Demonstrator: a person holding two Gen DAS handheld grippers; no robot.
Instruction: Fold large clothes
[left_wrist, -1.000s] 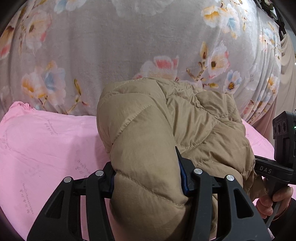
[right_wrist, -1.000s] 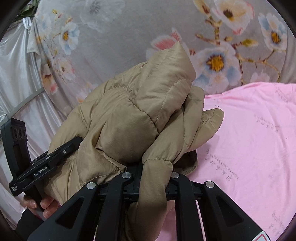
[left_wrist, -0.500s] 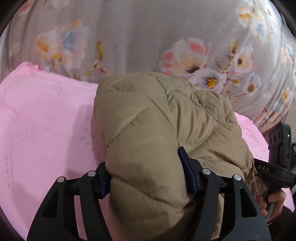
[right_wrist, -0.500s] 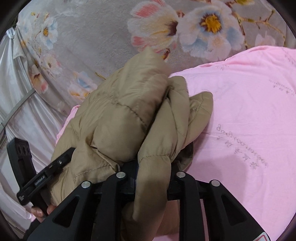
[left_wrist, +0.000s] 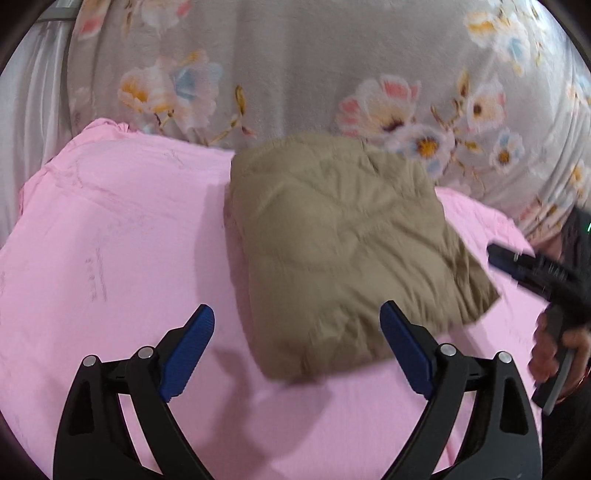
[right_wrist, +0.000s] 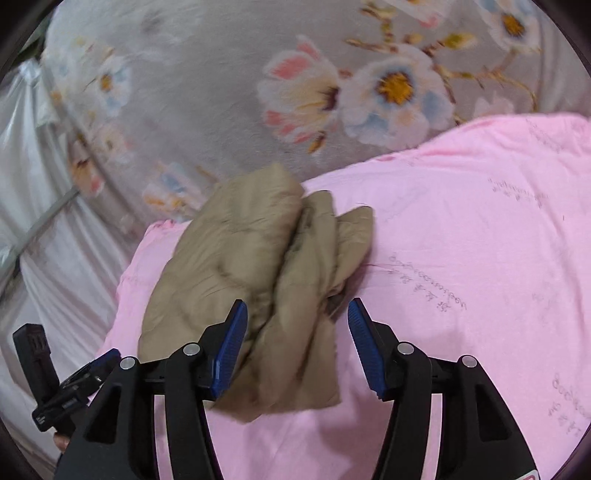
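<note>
A tan quilted puffer jacket (left_wrist: 343, 243) lies folded into a thick block on the pink sheet (left_wrist: 122, 236). In the right wrist view the jacket (right_wrist: 255, 280) shows its stacked folded edges. My left gripper (left_wrist: 297, 343) is open, its blue pads astride the jacket's near edge and off the cloth. My right gripper (right_wrist: 295, 343) is open too, jaws either side of the jacket's near end. Each gripper shows in the other's view, at the right edge (left_wrist: 539, 269) and the lower left (right_wrist: 70, 391).
A grey floral blanket (left_wrist: 332, 62) rises behind the pink sheet. White satin cloth (right_wrist: 48, 236) and a metal bar hang at the left of the right wrist view. Pink sheet (right_wrist: 480, 240) stretches to the right of the jacket.
Both grippers have opened and let go of the jacket. It has dropped from the air onto the pink sheet, and both grippers have drawn back from it.
</note>
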